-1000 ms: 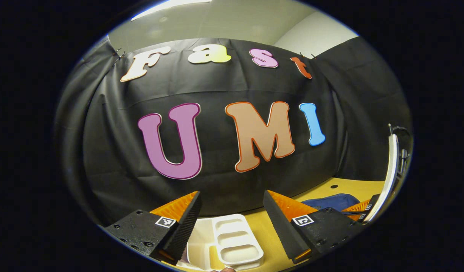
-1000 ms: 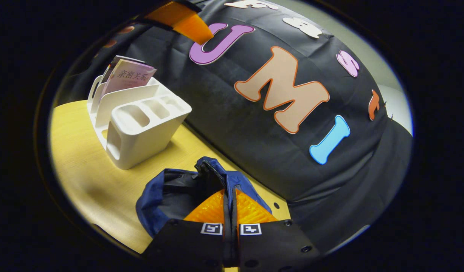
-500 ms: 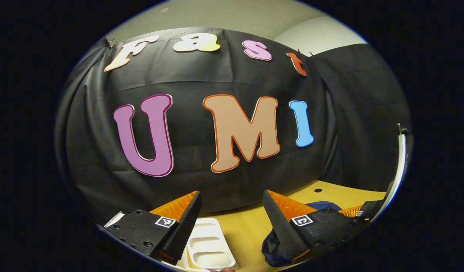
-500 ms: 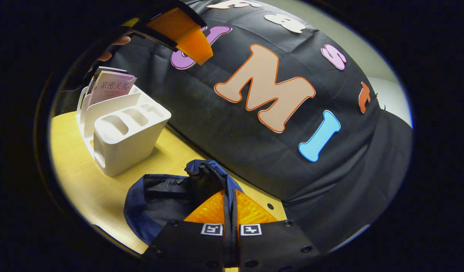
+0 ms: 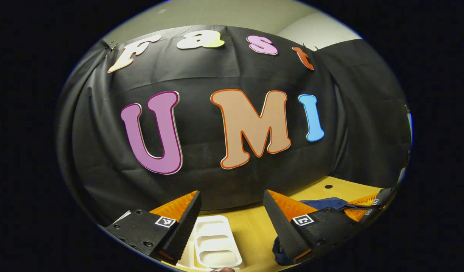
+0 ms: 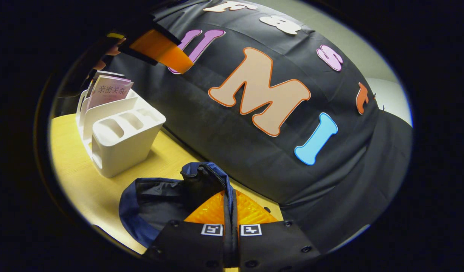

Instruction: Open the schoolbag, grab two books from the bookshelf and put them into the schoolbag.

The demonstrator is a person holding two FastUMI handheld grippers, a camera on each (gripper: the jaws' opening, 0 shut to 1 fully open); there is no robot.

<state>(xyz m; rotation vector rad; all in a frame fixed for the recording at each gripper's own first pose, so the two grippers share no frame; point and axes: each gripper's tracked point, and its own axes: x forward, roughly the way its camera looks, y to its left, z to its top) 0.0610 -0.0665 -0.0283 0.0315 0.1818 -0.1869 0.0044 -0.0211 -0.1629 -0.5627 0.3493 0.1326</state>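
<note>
The blue schoolbag [image 6: 152, 200] lies on the yellow table with its dark lining showing. My right gripper [image 6: 228, 193] is shut on its zippered edge [image 6: 213, 175], holding that edge up. A white bookshelf [image 6: 122, 139] stands to the left of the bag, with pink-covered books [image 6: 110, 91] upright in its rear slots. My left gripper [image 5: 232, 194] is open with nothing between its fingers, high above the bookshelf [image 5: 216, 245]. It hangs over the books as the left gripper [image 6: 158, 48] in the right gripper view. The schoolbag [image 5: 322, 203] and the right gripper [image 5: 368, 206] lie at the right.
The yellow table [image 6: 80, 185] has bare room in front of the bookshelf and the bag. The black cloth wall stands close behind both. A small hole [image 5: 328, 186] sits in the tabletop near the wall. A hand [image 6: 103, 60] holds the left gripper.
The left gripper has drifted leftwards over the books, still open. The right gripper stays shut on the bag's edge, and the bag's opening shows a little wider.
</note>
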